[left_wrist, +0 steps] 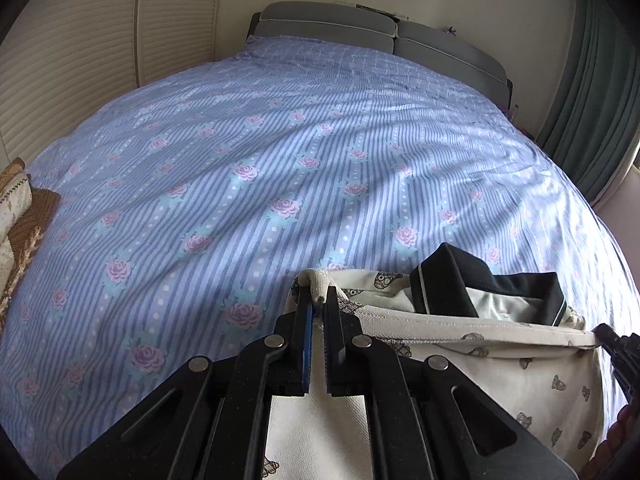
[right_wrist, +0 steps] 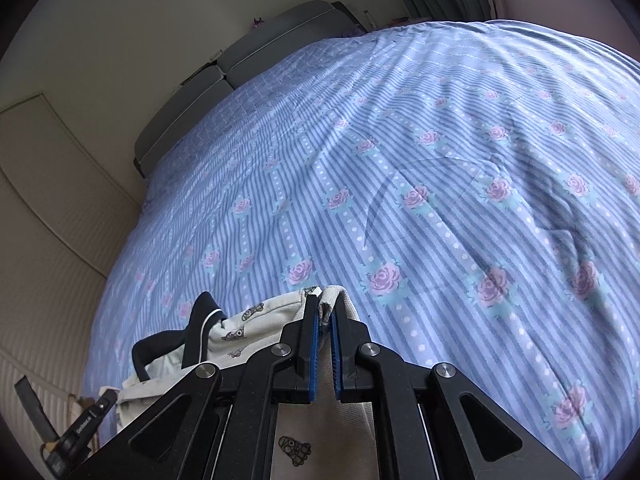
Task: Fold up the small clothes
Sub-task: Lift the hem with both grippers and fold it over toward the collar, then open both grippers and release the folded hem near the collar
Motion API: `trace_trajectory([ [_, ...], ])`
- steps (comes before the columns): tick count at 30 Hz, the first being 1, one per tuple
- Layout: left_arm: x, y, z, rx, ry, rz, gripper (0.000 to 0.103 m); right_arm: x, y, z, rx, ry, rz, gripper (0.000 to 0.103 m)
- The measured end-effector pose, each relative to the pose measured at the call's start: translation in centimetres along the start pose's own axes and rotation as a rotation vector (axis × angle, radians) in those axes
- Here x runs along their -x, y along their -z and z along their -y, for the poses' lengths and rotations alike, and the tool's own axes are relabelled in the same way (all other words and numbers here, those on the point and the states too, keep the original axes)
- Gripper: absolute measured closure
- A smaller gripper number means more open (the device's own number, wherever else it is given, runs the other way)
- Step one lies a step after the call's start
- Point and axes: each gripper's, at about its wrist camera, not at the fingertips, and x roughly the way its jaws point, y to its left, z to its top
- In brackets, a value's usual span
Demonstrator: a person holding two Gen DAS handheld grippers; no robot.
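Observation:
A small cream shirt [left_wrist: 500,344] with a printed animal pattern and a black collar [left_wrist: 452,280] is held up over the bed between both grippers. My left gripper [left_wrist: 319,300] is shut on the shirt's left shoulder edge. My right gripper [right_wrist: 326,308] is shut on the other shoulder edge of the shirt [right_wrist: 256,320]; its tip also shows at the right edge of the left wrist view [left_wrist: 608,336]. The shirt's top edge is stretched taut between them and the body hangs below, mostly hidden by the gripper frames.
The bed carries a blue striped cover with pink roses [left_wrist: 280,168]. A grey headboard [left_wrist: 360,28] stands at the far end. A brown and cream pillow [left_wrist: 20,216] lies at the left edge. Green curtains [left_wrist: 592,80] hang at the right.

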Motion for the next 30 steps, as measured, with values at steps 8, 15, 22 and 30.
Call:
trace_trajectory([
  [8,-0.8,0.3,-0.2,-0.042,-0.024,-0.024,0.091,-1.6,0.5,-0.4,0.072,0.057,-0.016,0.093],
  [15,3.6,1.0,0.8,-0.132,-0.024,0.038,0.076,2.2,0.7,-1.4,0.125,0.097,0.062,0.048],
  [22,4.0,1.8,3.9,-0.216,0.056,-0.009,0.076,4.5,2.2,-4.6,0.236,-0.001,0.055,0.048],
  [30,1.3,2.0,5.0,-0.241,0.077,-0.082,0.076,1.0,5.6,-8.6,0.374,-0.066,-0.089,0.049],
])
